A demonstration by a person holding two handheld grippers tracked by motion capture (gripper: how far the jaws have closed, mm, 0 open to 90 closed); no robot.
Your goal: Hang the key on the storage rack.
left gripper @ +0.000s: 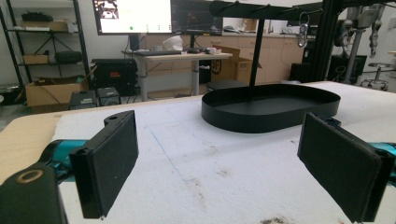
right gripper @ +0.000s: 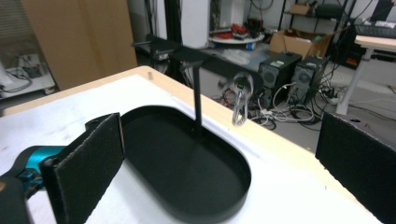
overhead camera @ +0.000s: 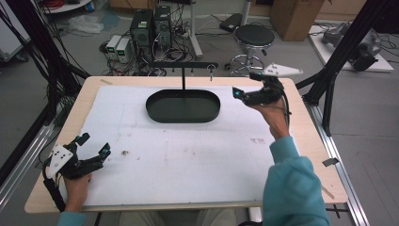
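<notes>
High view: a bench [overhead camera: 310,141] covered by a white mat [overhead camera: 188,150], with a person's forearms coming in from the bottom edge.
Tray: a black oval tray [overhead camera: 183,106] sits on the far middle of the mat; a thin post rises from its back edge to a crossbar [overhead camera: 184,64].
Clip: a small silver carabiner [overhead camera: 211,71] hangs from the crossbar, right of the post, above the tray's far rim.
Right tool: the right tool [overhead camera: 241,92] is held up off the bench just right of the tray, pointing toward the stand; its jaws stand wide apart with nothing between them.
Left tool: the left tool [overhead camera: 94,146] rests low at the near left corner, well apart from the tray; its jaws are also spread wide and hold nothing.
Progress: judging by this, the reach for the carabiner is only beginning; approaching, gripping and unhooking it all remain.
Right tool view: the carabiner [right gripper: 239,106] shows clearly between the two pads, beyond them, with its gate visible.
Left tool view: the tray [left gripper: 271,109] appears from the side, with the carabiner [left gripper: 302,29] small at the top.
</notes>
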